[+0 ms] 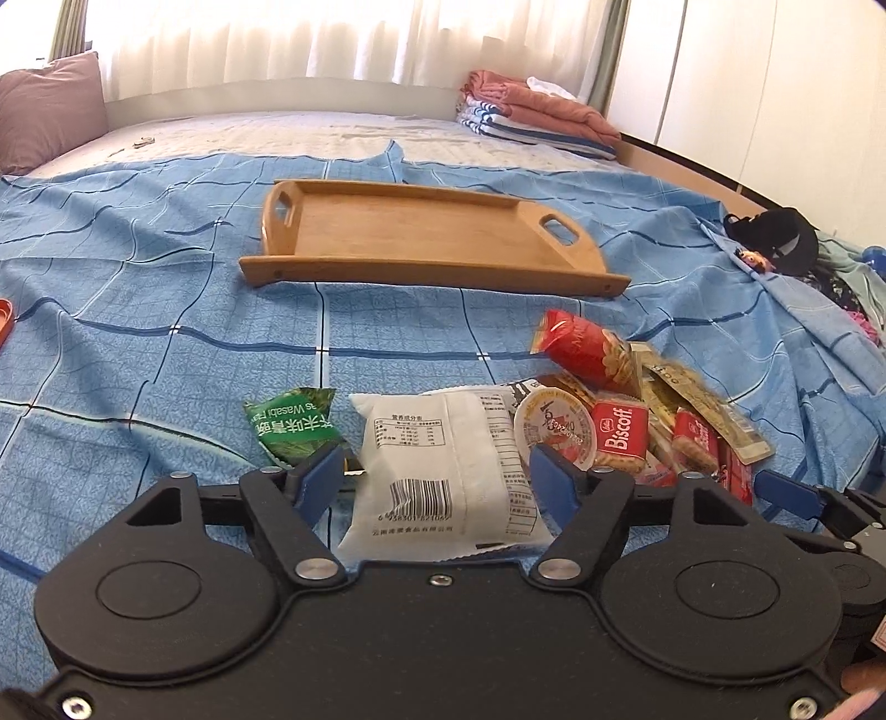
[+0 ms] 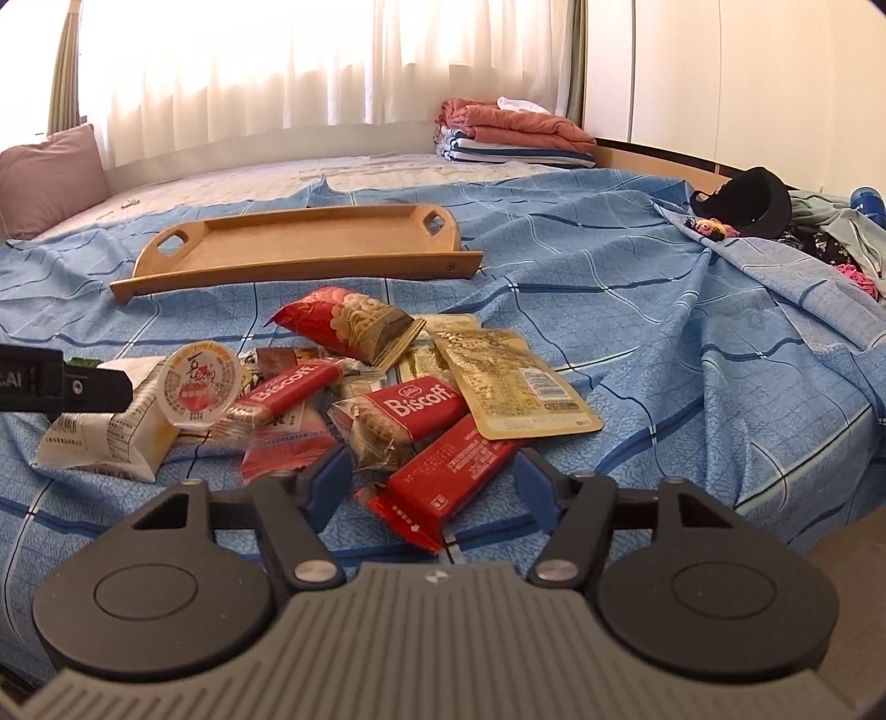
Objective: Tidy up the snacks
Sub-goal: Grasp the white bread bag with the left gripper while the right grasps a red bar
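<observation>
Blown-out daylight through curtains; fisheye-bent edges; sharp foreground

A heap of snacks is spread on the blue sheet: a white pack lying flat, a green wasabi packet beside it, a jelly cup, red Biscoff bars, a red wafer bar and a tan pouch. Beyond them an empty wooden tray is set
</observation>
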`<state>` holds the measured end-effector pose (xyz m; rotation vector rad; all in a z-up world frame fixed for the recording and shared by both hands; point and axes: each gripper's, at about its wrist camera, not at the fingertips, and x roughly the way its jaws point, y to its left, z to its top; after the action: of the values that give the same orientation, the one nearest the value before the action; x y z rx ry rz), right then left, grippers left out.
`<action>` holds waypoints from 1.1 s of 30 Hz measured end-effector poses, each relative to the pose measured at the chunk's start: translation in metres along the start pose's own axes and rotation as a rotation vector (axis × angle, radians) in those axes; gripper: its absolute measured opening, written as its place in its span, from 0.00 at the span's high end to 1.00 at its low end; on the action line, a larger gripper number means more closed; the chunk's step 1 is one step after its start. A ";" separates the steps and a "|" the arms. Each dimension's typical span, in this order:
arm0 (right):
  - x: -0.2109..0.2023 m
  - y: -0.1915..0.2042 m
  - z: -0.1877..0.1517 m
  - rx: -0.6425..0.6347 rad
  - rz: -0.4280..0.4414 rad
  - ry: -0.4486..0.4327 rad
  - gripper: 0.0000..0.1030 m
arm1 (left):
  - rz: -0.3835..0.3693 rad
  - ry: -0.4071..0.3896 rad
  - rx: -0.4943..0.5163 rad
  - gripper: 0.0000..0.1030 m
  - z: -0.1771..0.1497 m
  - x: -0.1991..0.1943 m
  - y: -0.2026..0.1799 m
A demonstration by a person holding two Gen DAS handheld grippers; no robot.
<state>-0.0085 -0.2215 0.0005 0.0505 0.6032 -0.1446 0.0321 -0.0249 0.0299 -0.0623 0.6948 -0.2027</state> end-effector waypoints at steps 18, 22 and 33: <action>0.012 -0.008 0.009 0.115 -0.030 0.001 0.43 | -0.006 0.032 0.011 0.26 -0.004 0.029 -0.009; 0.015 -0.013 0.010 0.152 -0.042 0.006 0.40 | 0.004 0.016 -0.021 0.42 -0.003 0.023 -0.003; 0.012 -0.013 0.004 0.128 -0.033 0.024 0.62 | 0.025 0.007 0.021 0.39 -0.005 0.018 -0.003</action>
<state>0.0018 -0.2362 -0.0034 0.1658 0.6181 -0.2151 0.0417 -0.0318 0.0157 -0.0326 0.6997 -0.1868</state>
